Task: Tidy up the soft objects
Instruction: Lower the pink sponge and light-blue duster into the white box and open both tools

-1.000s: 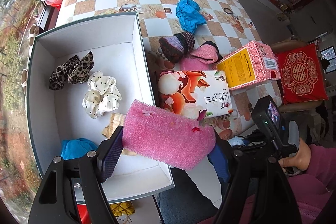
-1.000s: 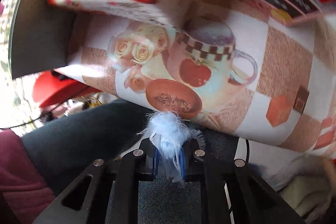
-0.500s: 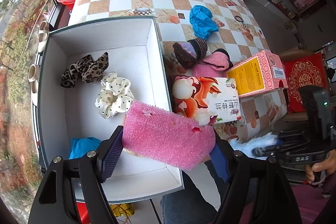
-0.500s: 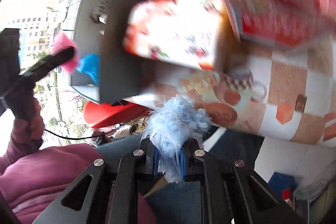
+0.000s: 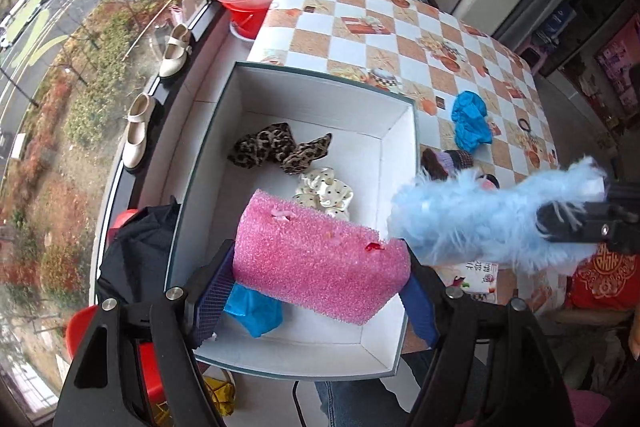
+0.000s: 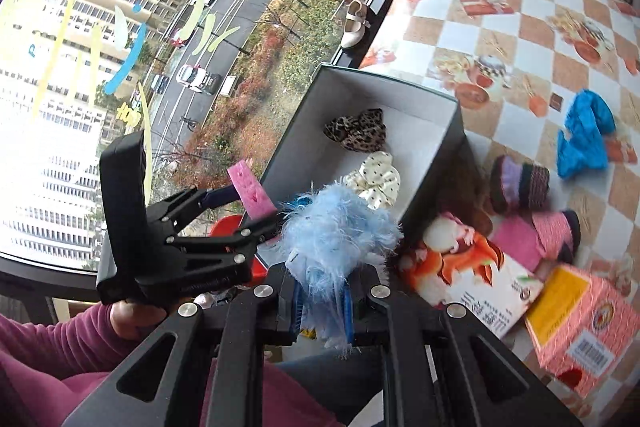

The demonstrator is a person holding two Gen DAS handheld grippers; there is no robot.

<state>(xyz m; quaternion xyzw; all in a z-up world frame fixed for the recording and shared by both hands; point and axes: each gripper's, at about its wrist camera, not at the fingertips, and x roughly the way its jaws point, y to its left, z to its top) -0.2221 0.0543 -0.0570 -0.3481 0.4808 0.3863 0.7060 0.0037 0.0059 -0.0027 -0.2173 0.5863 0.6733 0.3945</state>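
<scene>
Two claws pinching: left claw [image 5: 320, 291] sponge [image 5: 320, 263] crosswise; right claw [image 6: 322, 303] fluff [image 6: 336, 227], seemingly pointing boxward.

Home, checkered tablecloth [image 5: 400, 39]; shoes [image 5: 174, 53] on windowsill

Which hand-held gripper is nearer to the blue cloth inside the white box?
Left. The left hand-held gripper, holding the pink sponge, hovers directly above the blue cloth; the right hand-held gripper is off beside the box.

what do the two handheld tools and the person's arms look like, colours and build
Both tools, left and right, are matte black frames with triangular cutouts, silver screw heads and blue ribbed finger pads. The left has a boxy black handle block. The person's hand emerges from a magenta sleeve.
</scene>
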